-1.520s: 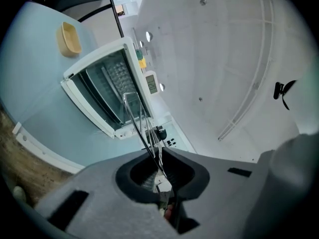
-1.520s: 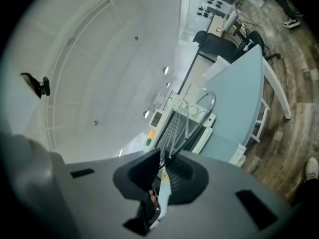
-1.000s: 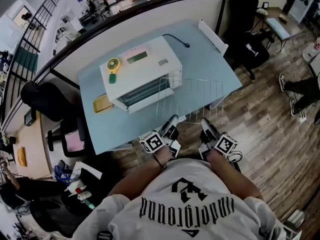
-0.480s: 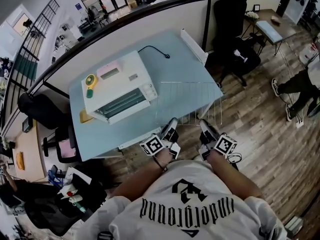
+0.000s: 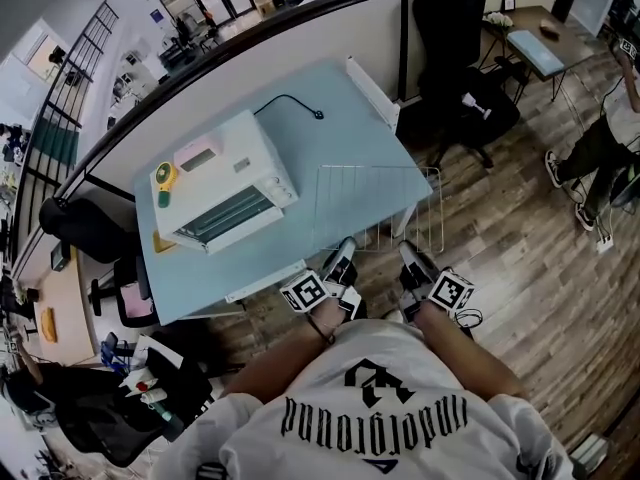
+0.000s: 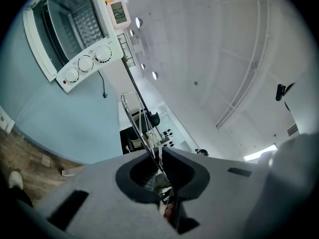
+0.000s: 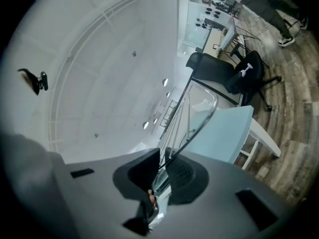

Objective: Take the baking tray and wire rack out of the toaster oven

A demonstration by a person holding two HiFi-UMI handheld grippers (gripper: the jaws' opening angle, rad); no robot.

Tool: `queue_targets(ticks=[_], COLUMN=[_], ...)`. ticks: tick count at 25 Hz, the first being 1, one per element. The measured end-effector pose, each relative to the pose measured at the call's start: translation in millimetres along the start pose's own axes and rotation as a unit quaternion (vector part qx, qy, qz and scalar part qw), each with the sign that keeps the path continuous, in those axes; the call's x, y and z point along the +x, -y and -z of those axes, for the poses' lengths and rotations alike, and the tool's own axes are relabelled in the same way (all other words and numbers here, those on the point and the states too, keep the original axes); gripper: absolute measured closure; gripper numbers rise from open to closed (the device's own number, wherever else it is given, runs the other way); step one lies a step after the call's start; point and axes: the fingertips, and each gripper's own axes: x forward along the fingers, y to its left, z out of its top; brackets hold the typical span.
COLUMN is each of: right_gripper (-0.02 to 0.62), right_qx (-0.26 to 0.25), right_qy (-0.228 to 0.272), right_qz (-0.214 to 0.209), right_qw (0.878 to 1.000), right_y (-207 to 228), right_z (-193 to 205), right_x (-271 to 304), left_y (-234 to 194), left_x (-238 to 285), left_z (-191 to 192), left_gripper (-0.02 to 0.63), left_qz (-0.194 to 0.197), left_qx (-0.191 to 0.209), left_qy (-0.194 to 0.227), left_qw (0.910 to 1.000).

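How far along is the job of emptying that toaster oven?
The wire rack is out of the toaster oven, whose door hangs open. The left gripper and right gripper each clamp its near edge, holding it over the table's right end. The baking tray is left; I can't make it out.

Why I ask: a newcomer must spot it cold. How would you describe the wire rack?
Find the pale blue table with the white toaster oven on it. Right of the oven, over the table's near right corner, the left gripper and right gripper clamp the near edge of the wire rack. It alone is see-through: a grid of thin silver bars.
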Motion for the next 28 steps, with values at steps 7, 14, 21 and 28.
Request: queue_targets(ticks=[7, 14, 21, 28], right_gripper=[0.558, 0.557, 0.558, 0.558], right_qx=[-0.002, -0.01, -0.002, -0.007], right_qy=[-0.002, 0.007, 0.009, -0.012], right_qz=[0.009, -0.008, -0.008, -0.005], right_qw=[1.0, 1.0, 1.0, 1.0], right_y=[14, 9, 9, 11], right_z=[-16, -39, -42, -38], right_x=[32, 91, 140, 166], left_y=[-17, -28, -43, -57], left_x=[29, 63, 76, 75], left_z=[-22, -74, -117, -136], left_gripper=[0.578, 0.578, 0.578, 0.578], left_qz=[0.002, 0.017, 0.016, 0.008], left_qx=[-0.007, 0.001, 0.007, -0.001], left_qy=[-0.003, -0.007, -0.009, 0.008], left_qw=[1.0, 0.9998, 0.9998, 0.9999])
